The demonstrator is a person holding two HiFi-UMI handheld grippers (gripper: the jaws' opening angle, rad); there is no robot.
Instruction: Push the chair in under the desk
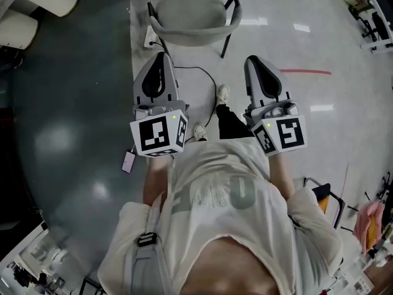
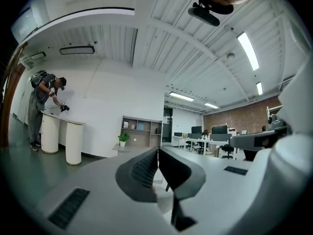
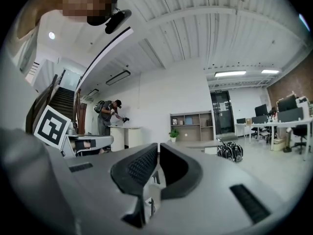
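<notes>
A grey shell chair on thin black legs stands on the pale floor at the top middle of the head view, its back turned toward me. Both grippers are held side by side at chest height and point at it, a short way off and not touching it. My left gripper is shut with nothing in it; in the left gripper view its jaws meet. My right gripper is likewise shut and empty. No desk shows clearly by the chair.
A dark glossy floor area lies to the left. A black cable runs from a white power strip near the chair's legs. A person works at a white counter far off. Office desks and shelves stand at the back.
</notes>
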